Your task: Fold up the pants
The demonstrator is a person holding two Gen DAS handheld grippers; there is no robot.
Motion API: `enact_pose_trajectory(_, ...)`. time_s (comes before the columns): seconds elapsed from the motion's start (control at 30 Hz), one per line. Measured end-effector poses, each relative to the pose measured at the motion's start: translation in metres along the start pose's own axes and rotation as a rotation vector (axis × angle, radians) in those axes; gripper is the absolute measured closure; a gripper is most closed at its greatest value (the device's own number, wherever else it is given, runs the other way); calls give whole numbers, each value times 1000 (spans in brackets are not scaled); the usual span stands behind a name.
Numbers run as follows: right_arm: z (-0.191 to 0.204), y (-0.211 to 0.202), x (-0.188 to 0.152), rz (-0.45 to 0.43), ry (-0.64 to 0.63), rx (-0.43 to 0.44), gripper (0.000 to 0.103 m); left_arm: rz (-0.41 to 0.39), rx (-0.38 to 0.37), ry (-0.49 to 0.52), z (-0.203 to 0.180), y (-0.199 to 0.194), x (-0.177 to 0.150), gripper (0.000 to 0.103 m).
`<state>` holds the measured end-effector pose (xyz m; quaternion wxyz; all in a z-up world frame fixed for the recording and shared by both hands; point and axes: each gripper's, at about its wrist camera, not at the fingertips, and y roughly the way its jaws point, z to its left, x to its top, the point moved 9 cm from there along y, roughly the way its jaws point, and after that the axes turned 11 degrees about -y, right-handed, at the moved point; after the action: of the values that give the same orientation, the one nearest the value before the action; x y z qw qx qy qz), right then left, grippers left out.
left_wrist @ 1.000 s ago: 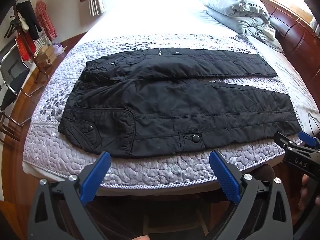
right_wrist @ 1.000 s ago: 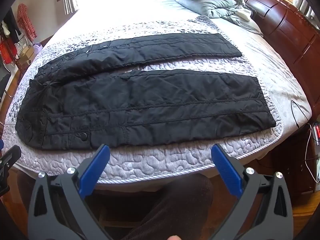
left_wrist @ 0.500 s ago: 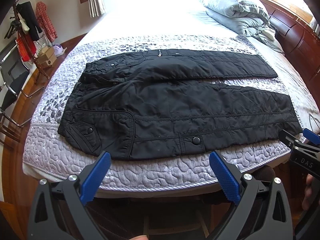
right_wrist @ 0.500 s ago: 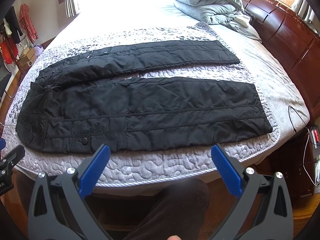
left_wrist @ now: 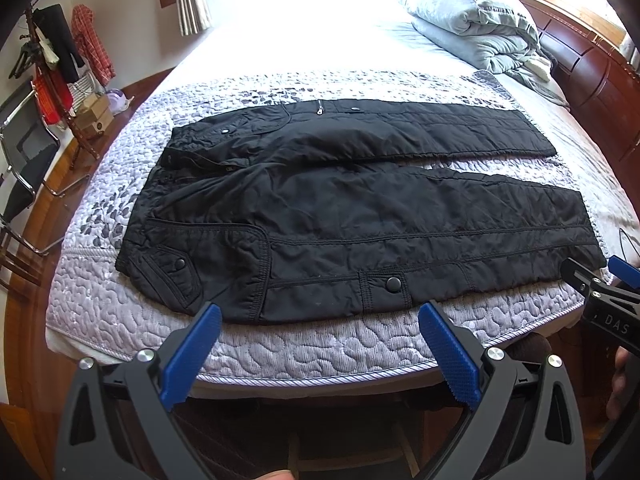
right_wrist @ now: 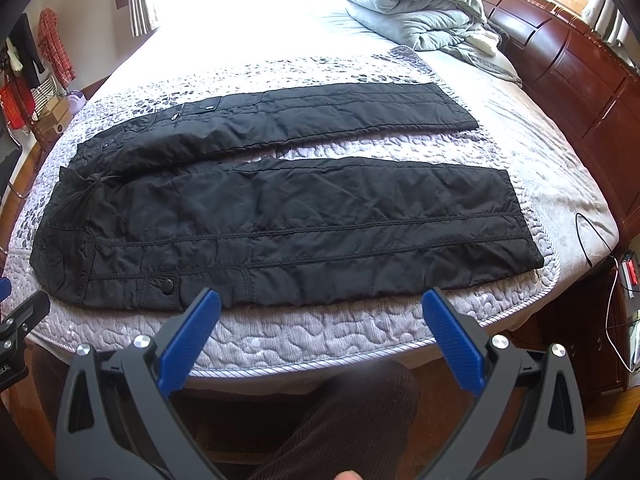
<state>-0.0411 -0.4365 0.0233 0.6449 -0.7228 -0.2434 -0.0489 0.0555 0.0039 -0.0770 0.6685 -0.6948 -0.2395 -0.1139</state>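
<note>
Lying flat on the quilted bedspread (left_wrist: pixel 280 344), left wrist view: black pants (left_wrist: pixel 360 216), unfolded, waistband at left, both legs running right with a strip of quilt showing between them. Left gripper (left_wrist: pixel 320 354): blue-padded fingers spread wide, gripping nothing, held just off the near bed edge and apart from the fabric. Right gripper (left_wrist: pixel 600 280): at the right margin, near the hem of the near leg. Folded grey duvet (left_wrist: pixel 472 28): far right of the bed, by the wooden headboard (left_wrist: pixel 592 76).

Right wrist view: pants (right_wrist: pixel 280 216) laid out the same way. Right gripper (right_wrist: pixel 320 344): fingers parted, empty, short of the near leg. Left gripper (right_wrist: pixel 16 328): only an edge visible at far left. Duvet (right_wrist: pixel 416 12): far right.
</note>
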Motion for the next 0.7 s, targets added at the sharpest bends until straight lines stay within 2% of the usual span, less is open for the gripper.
enact_pose_trajectory(0.7,1,-2,2,-4,1,-5,2,-16,9,-5,6,-3,5,3)
